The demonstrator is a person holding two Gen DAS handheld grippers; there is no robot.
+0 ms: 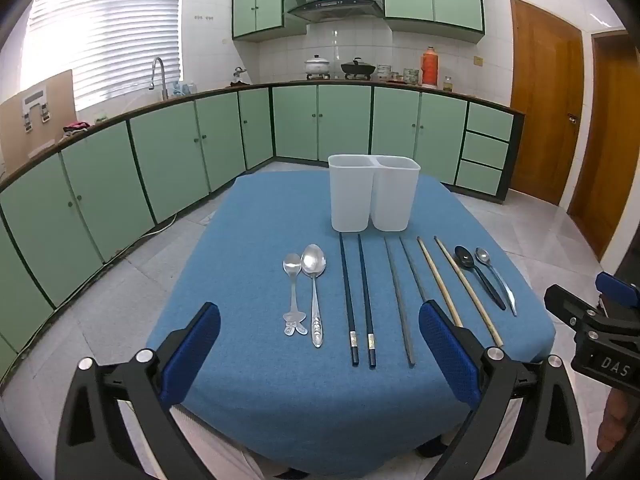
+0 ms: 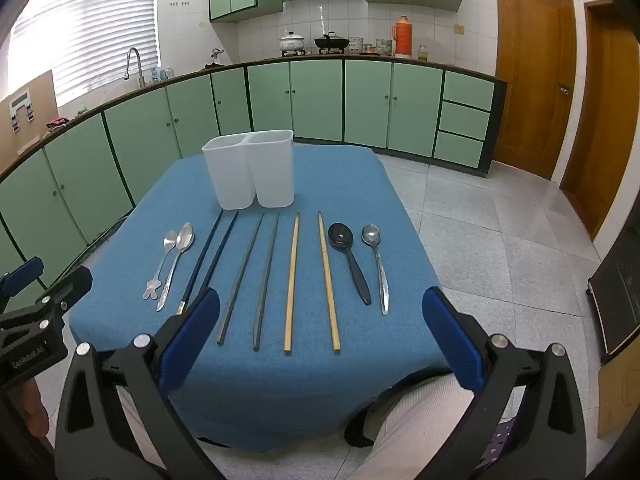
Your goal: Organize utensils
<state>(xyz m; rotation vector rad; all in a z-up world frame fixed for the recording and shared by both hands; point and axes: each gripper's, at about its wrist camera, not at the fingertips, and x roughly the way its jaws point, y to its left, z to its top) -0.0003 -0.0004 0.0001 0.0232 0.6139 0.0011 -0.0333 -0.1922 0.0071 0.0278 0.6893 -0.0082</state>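
1. Both claws hang spread wide and empty above the near edge of the surface, the left claw over the spoons and dark chopsticks, the right claw over the grey and wooden pairs. Nothing has been picked up.

2. The utensils lie in a neat row in front of the white holder: a small spoon with a decorated handle, a larger steel spoon, a dark blue chopstick pair, a grey pair, a wooden pair, a black spoon and a slim steel spoon.

3. Likely trouble: the chopsticks are thin and lie flat on cloth, so a claw closing from above may skate over one, roll it into its neighbour, or lift only one stick of a pair.

4. The handle ends of the longer sticks lie close to the near edge; a nudge toward the person could send one to the floor.

5. The holder looks light and tall. A utensil fed in at a slant could catch its rim and tip or shove it back.

6. The claws sit close side by side, so reaching for middle items together risks a clash.

7. The holder has two compartments, joined at a middle wall. What shows of their insides looks empty, though the bottoms are hidden.
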